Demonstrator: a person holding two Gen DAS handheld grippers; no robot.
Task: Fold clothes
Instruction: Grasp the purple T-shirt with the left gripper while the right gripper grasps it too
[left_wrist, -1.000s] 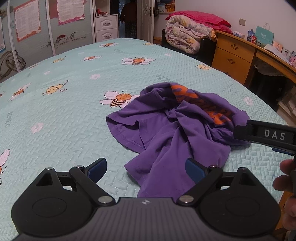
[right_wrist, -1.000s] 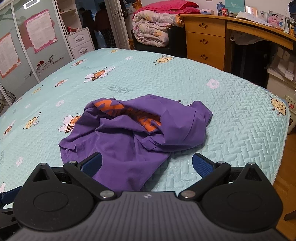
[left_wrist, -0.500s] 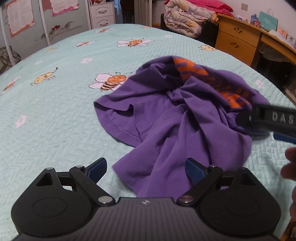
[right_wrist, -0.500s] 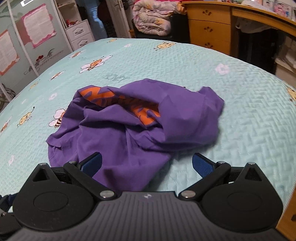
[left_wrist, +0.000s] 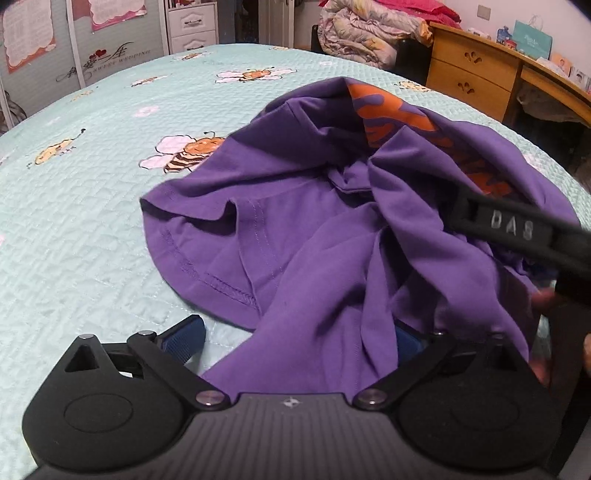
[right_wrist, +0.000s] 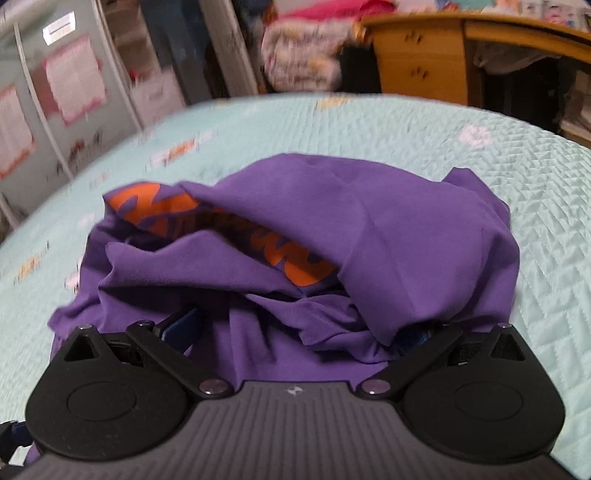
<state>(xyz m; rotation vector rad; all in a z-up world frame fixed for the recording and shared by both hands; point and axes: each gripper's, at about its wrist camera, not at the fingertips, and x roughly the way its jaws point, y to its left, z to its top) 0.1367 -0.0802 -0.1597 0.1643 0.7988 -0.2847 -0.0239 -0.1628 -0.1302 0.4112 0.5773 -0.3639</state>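
Observation:
A crumpled purple T-shirt (left_wrist: 332, 229) with orange lettering lies bunched on the pale green bee-print bedspread (left_wrist: 92, 184). My left gripper (left_wrist: 295, 336) is open, low at the shirt's near hem, with purple cloth lying between its blue pads; the right pad is partly covered. My right gripper (right_wrist: 295, 328) is also open and pushed into the heap (right_wrist: 314, 236), folds draped over both pads. In the left wrist view the right gripper's black finger (left_wrist: 517, 225) reaches in over the shirt from the right, with a hand (left_wrist: 546, 332) behind it.
A wooden desk with drawers (left_wrist: 476, 74) stands beyond the bed's right edge, and a pile of quilts (left_wrist: 369, 29) sits at the far end. Wardrobe doors with posters (left_wrist: 74, 48) line the far left. Bare bedspread stretches to the left of the shirt.
Both grippers have moved forward and down onto the shirt. Cloth that lay ahead of the pads now lies between them. The right wrist view is blurred with motion.

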